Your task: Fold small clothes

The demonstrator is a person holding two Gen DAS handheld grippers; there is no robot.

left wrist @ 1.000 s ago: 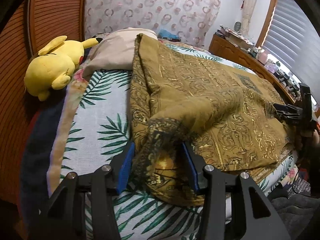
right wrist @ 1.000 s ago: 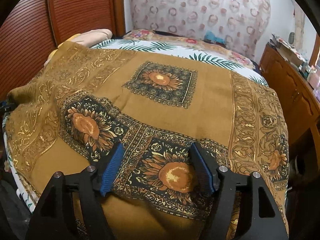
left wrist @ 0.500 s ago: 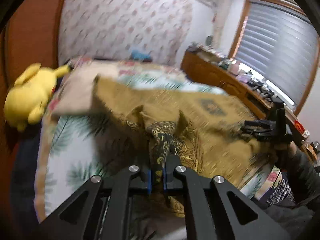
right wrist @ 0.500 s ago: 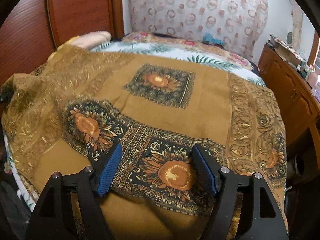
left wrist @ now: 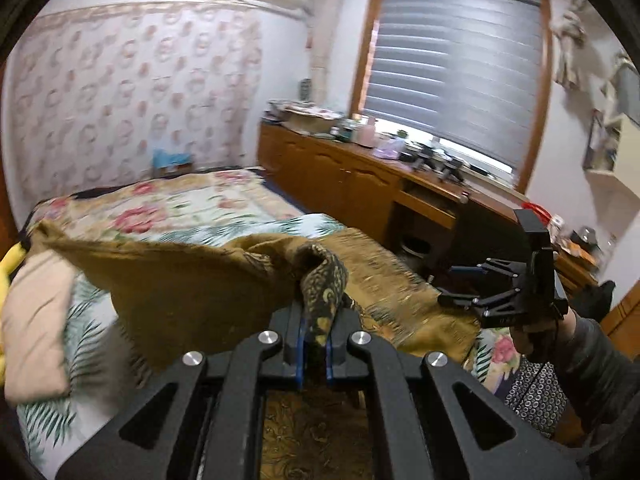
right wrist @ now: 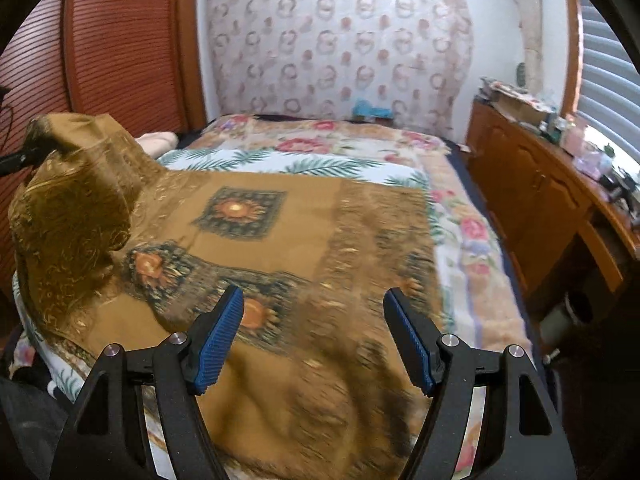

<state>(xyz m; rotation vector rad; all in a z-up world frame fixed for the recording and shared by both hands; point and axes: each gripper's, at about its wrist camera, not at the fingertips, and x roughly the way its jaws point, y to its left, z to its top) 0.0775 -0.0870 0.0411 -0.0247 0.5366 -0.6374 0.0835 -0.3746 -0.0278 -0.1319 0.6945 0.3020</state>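
A mustard-brown scarf (right wrist: 304,216) with dark sunflower squares lies spread over the bed. My left gripper (left wrist: 314,334) is shut on a dark patterned corner of the scarf (left wrist: 324,284) and holds it lifted, so the cloth (left wrist: 192,276) drapes down from it. In the right wrist view that raised corner bulges at the far left, with the left gripper's tip (right wrist: 16,159) showing there. My right gripper (right wrist: 316,340) hovers open above the near part of the scarf with nothing between its blue pads. It also shows in the left wrist view, where the right gripper (left wrist: 464,284) is held by a gloved hand.
The bed (right wrist: 332,152) has a leaf and flower print cover. A beige pillow (left wrist: 36,320) and a yellow plush toy (left wrist: 8,264) lie at its left. A wooden cabinet (left wrist: 352,188) crowded with small items runs along the window side. A ribbed wooden headboard (right wrist: 120,52) stands at the left.
My left gripper closed on the scarf's corner and lifted it up and across, raising the cloth off the bed. The right gripper rose a little and stayed open.
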